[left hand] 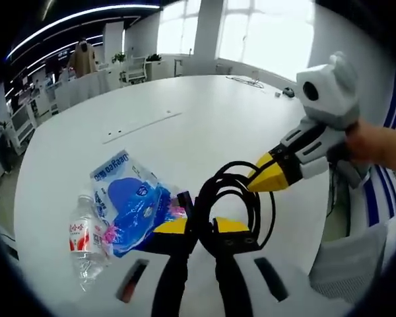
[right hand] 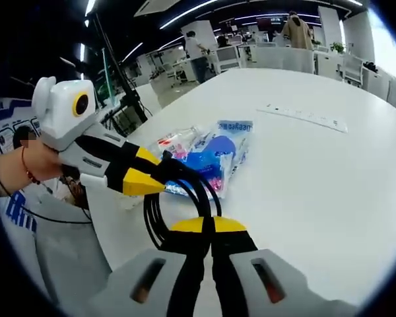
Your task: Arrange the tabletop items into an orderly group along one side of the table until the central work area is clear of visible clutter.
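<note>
1. Coiled black cable (left hand: 241, 198) is clamped by both the left gripper (left hand: 200, 228) and right gripper (right hand: 208, 226), jaws together.
2. Clear plastic water bottle (left hand: 86, 241) and blue plastic packet (left hand: 129, 201) lie beside it on the white round table (left hand: 185, 112).
3. A red wristband (right hand: 28, 168) is seen in the right gripper view.

Black cable (left hand: 241, 198), coiled in several loops, held up off the white table near its edge; both grippers' yellow-tipped jaws clamp it. Blue and clear plastic bag (left hand: 129, 198) lies flat just beside the coil, white printing on its upper part. Clear water bottle (left hand: 86, 241), red-and-white label, lies on its side touching the bag.
</note>
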